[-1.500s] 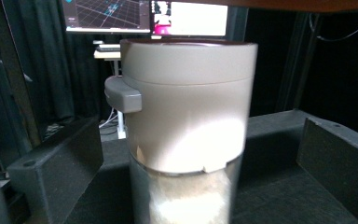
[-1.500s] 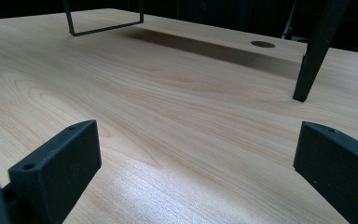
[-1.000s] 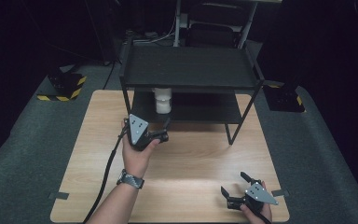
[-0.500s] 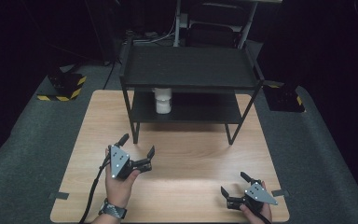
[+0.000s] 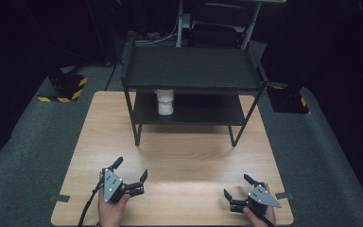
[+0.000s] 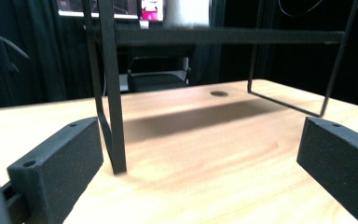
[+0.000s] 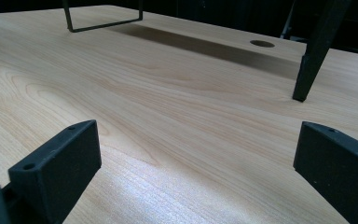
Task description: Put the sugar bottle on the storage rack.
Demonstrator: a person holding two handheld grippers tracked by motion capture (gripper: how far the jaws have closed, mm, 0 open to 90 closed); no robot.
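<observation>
Wooden tabletop (image 5: 184, 156) carries a black two-tier shelf rack (image 5: 191, 71) at the far side, a white cup-like container (image 5: 165, 101) on its lower shelf, top half hidden, hard to name. Near edge: left gripper (image 5: 131, 174), jaws spread wide, holding nothing; right gripper (image 5: 238, 187), jaws likewise spread, empty, both hands low.

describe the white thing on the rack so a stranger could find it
On the wooden table stands a black two-tier shelf rack. On its lower shelf, near the left end and partly hidden under the top tier, stands a small white container. It is the one pale thing on the dark rack.
</observation>
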